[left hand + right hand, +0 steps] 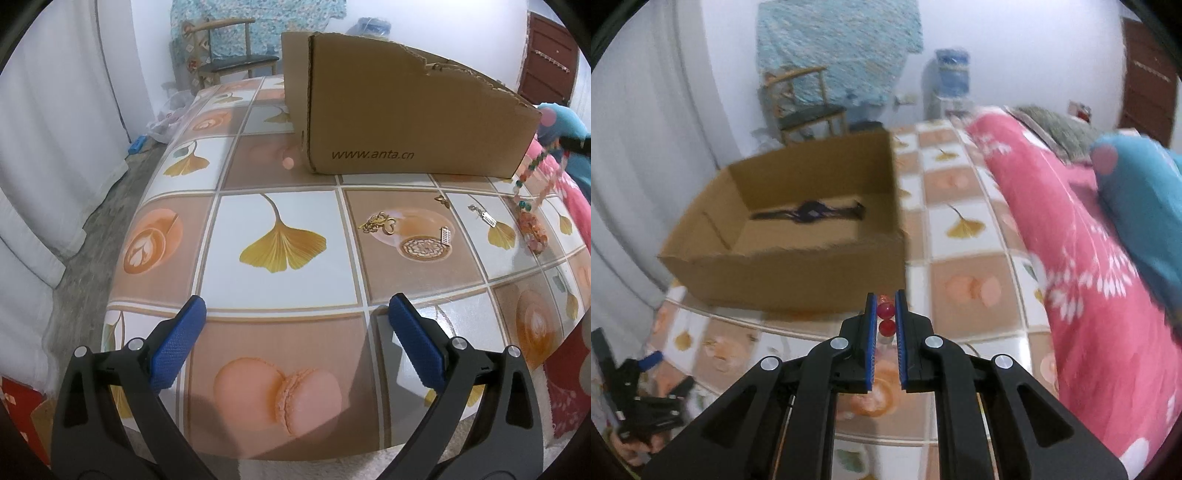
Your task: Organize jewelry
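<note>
A cardboard box (406, 118) stands on the patterned table; the right wrist view looks into it (798, 240), where a dark bracelet (809, 213) lies. My right gripper (885, 306) is shut on a beaded necklace (885, 318) and holds it above the table in front of the box; the strand hangs at the right edge of the left wrist view (530, 206). A gold chain with a heart (380, 223), a small gold piece (442, 200) and two silver charms (446, 235) (485, 217) lie on the table. My left gripper (295, 314) is open and empty above the near table.
A pink floral blanket (1071, 240) and a blue plush toy (1145, 199) lie along the table's right side. A wooden chair (229, 55) stands behind the table. White curtains (55, 129) hang at left. The table's left edge drops to a grey floor.
</note>
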### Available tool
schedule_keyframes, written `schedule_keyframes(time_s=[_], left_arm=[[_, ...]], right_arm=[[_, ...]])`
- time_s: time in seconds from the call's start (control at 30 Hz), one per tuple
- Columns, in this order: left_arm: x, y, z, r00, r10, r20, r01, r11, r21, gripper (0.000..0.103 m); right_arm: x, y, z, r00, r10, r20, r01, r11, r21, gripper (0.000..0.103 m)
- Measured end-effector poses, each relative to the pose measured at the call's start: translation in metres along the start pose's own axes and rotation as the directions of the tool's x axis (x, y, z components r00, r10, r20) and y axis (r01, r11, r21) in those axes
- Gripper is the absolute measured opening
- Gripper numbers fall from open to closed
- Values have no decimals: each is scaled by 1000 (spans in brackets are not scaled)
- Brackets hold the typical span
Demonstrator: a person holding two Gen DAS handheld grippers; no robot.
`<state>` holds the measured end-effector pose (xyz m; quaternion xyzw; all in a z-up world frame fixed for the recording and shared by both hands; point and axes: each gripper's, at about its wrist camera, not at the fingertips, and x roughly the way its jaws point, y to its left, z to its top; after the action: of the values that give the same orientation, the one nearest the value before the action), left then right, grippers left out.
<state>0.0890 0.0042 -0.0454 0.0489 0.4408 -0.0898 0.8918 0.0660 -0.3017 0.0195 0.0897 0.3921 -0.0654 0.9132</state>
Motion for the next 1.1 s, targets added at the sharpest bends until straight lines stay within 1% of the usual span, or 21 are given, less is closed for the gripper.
schedule_keyframes(time_s=[0.13, 0.2, 0.23, 0.27, 0.3, 0.33, 0.37, 0.4, 0.47, 0.5, 0.6, 0.67, 0.7, 0.77, 0.87, 0.93, 1.0, 1.1], left_arm=[[0, 0, 0, 1000, 0, -6, 0, 1000, 1, 96], [0, 0, 1, 1000, 0, -8, 0, 1000, 0, 96], [0, 0, 1, 1000, 1, -9, -1, 1000, 0, 96], [0, 0, 1, 1000, 2, -10, -2, 1000, 0, 96], [0, 0, 1, 1000, 2, -10, -2, 1000, 0, 96], [0, 0, 1, 1000, 3, -11, -3, 1000, 0, 96], [0, -1, 1, 1000, 5, -12, -5, 1000, 0, 96], [0, -1, 1, 1000, 5, -13, -5, 1000, 0, 96], [0, -1, 0, 1000, 6, -13, -6, 1000, -1, 96], [0, -1, 0, 1000, 7, -13, -7, 1000, -2, 96], [-1, -1, 0, 1000, 8, -12, -8, 1000, -5, 96], [-1, -1, -1, 1000, 9, -11, -9, 1000, -6, 96], [-1, -1, -1, 1000, 9, -11, -9, 1000, -6, 96], [-1, -1, -1, 1000, 8, -11, -8, 1000, -6, 96], [-1, -1, -1, 1000, 8, -9, -8, 1000, -4, 96], [-1, -1, -1, 1000, 6, -7, -6, 1000, -4, 96], [-1, -1, -2, 1000, 4, -4, -4, 1000, -3, 96], [-2, -1, -2, 1000, 3, -2, -3, 1000, -2, 96]], right_arm=[[19, -29, -18, 996, -5, -92, 11, 997, 70, 10], [24, -41, -24, 993, 2, -119, 9, 995, 98, 11], [24, -43, -26, 992, 3, -126, 10, 995, 103, 14], [22, -45, -28, 992, 1, -124, 13, 994, 112, 25], [20, -46, -29, 993, 0, -114, 13, 993, 117, 34], [13, -45, -30, 996, 5, -90, 5, 993, 114, 48], [8, -42, -30, 997, 15, -71, -8, 995, 103, 49], [4, -39, -30, 998, 26, -63, -20, 995, 93, 49], [-1, -24, -31, 995, 80, -67, -76, 995, 63, 49], [1, -14, -33, 989, 118, -89, -114, 993, 43, 49], [12, 12, -42, 974, 160, -160, -164, 986, -11, 48], [22, 24, -48, 968, 154, -200, -164, 986, -35, 35], [24, 26, -50, 966, 150, -210, -161, 986, -35, 34], [30, 27, -52, 964, 142, -226, -151, 988, -24, 25], [36, 26, -54, 964, 100, -246, -109, 994, -26, 21], [40, 25, -56, 961, 89, -263, -99, 995, -25, 19], [44, 25, -58, 959, 80, -273, -92, 995, -28, 19], [45, 29, -57, 962, 58, -268, -76, 996, -55, 19]])
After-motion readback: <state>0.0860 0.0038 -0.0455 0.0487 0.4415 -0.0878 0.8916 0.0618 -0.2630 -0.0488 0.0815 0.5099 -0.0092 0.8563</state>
